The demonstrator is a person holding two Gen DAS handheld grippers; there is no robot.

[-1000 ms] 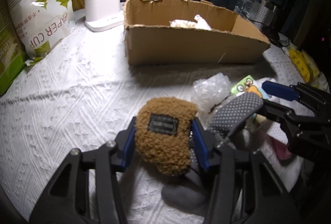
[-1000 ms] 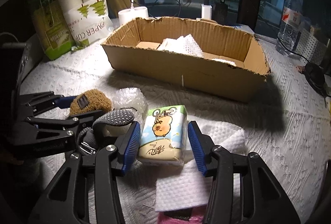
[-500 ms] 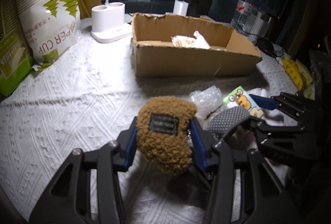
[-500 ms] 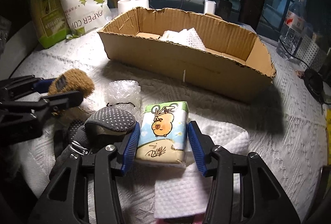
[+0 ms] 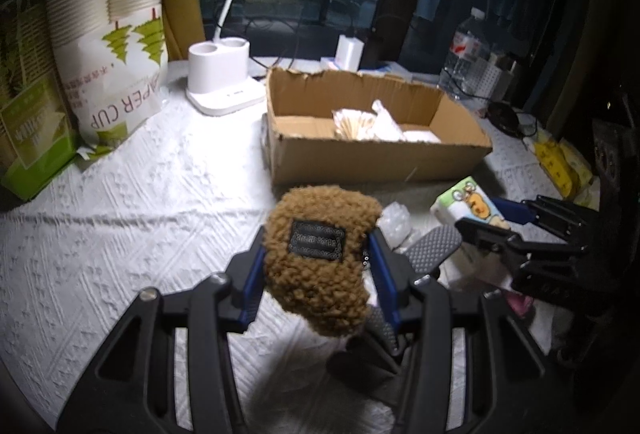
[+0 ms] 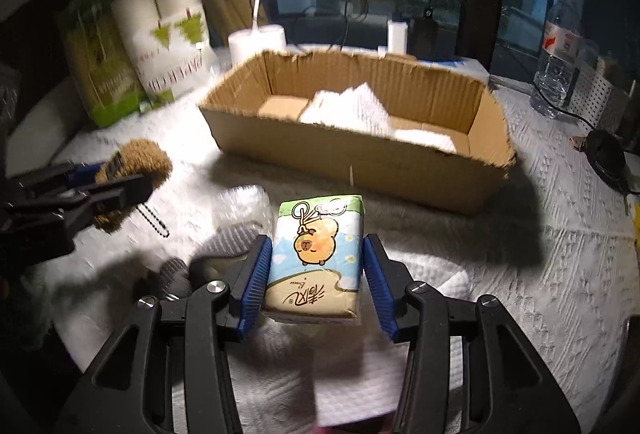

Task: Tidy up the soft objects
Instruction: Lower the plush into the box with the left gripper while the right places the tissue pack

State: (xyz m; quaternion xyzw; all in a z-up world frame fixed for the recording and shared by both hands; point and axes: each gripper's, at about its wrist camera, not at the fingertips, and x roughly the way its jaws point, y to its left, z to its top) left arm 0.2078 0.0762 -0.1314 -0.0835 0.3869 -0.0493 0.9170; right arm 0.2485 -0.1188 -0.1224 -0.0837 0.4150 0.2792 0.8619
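My left gripper (image 5: 316,266) is shut on a brown fuzzy pouch (image 5: 320,254) with a dark label and holds it above the white tablecloth; the pouch also shows in the right wrist view (image 6: 134,169), with a bead chain hanging from it. My right gripper (image 6: 318,274) is shut on a tissue pack (image 6: 318,254) printed with a cartoon capybara, lifted off the table; the pack also shows in the left wrist view (image 5: 468,205). The open cardboard box (image 6: 352,157) stands beyond both, with white paper towels (image 6: 352,109) inside.
A grey dotted glove (image 5: 434,246) and crumpled clear plastic (image 6: 240,205) lie between the grippers. A white paper towel (image 6: 360,374) lies under the right gripper. Paper cup packs (image 5: 116,73), a lamp base (image 5: 220,81) and a water bottle (image 6: 556,69) stand at the back.
Both grippers have risen with their loads. The pouch and the tissue pack have come up off the table, and the box interior shows more from above.
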